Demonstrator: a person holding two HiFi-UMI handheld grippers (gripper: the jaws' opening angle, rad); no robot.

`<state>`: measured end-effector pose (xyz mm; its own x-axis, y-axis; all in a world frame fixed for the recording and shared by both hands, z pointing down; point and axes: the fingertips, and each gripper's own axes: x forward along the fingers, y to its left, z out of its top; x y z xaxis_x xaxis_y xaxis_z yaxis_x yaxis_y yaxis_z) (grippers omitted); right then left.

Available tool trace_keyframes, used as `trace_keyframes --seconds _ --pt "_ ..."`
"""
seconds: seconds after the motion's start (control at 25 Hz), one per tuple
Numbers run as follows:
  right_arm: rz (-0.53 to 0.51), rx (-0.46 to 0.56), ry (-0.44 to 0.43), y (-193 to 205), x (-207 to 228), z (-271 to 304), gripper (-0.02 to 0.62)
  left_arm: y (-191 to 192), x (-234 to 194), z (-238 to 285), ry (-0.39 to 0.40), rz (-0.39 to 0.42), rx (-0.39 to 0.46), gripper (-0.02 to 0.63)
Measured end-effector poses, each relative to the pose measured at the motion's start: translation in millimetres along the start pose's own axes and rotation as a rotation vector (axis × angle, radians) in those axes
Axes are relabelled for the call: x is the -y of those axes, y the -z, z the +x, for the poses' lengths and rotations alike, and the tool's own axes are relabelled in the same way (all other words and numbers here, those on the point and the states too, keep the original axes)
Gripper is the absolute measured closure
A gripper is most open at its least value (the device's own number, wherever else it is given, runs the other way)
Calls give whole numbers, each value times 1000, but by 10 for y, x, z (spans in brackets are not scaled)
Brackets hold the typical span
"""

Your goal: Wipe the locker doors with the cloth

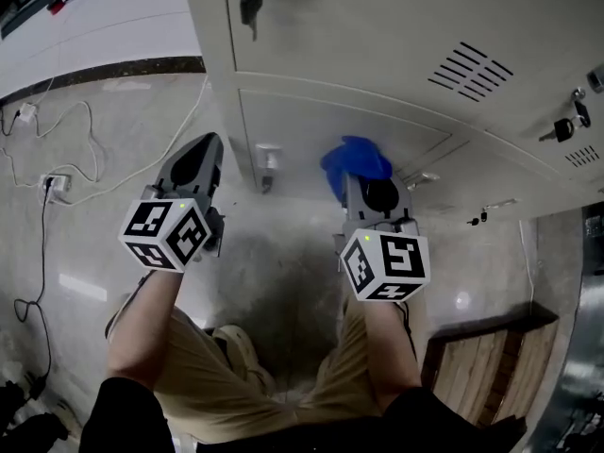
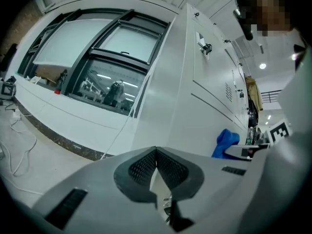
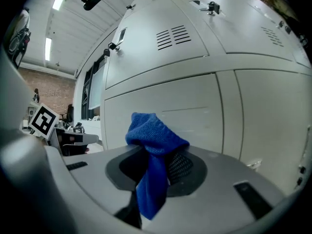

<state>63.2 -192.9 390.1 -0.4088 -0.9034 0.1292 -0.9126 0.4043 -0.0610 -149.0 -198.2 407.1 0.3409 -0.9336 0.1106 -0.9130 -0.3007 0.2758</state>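
A bunched blue cloth (image 1: 354, 161) (image 3: 155, 145) is pinched in my right gripper (image 1: 363, 185) (image 3: 158, 165), which is shut on it and points at a lower locker door (image 1: 377, 130) (image 3: 161, 106). The cloth sits just in front of that door; I cannot tell whether it touches. The cloth also shows at the right of the left gripper view (image 2: 225, 143). My left gripper (image 1: 193, 163) (image 2: 156, 167) hangs to the left of the lockers' corner, jaws closed together with nothing between them.
The beige lockers (image 1: 396, 45) have keys in their locks (image 1: 250, 3) and vent slots (image 1: 467, 69). White cables (image 1: 57, 149) run over the floor at left to a socket (image 1: 57, 185). A wooden bench (image 1: 491, 366) stands at lower right. The person's legs are below.
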Motion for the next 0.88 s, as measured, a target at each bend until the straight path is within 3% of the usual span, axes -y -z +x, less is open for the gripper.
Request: trace_keyframes --seconds 0.2,0.4,0.56,0.72,0.88 --pt "7 9 60 -4 295 -139 505 83 -83 5 -30 -8 -19 597" --pt "1 3 129 29 577 -266 506 69 -78 49 -36 -85 -10 597" --pt "-60 -1 191 56 755 -358 506 125 -124 93 -64 -93 -25 597" --pt "-73 -1 202 76 875 -403 506 107 -156 125 -90 -171 -18 597" --pt "-55 5 213 85 971 -443 506 55 -113 135 -91 -176 -8 597"
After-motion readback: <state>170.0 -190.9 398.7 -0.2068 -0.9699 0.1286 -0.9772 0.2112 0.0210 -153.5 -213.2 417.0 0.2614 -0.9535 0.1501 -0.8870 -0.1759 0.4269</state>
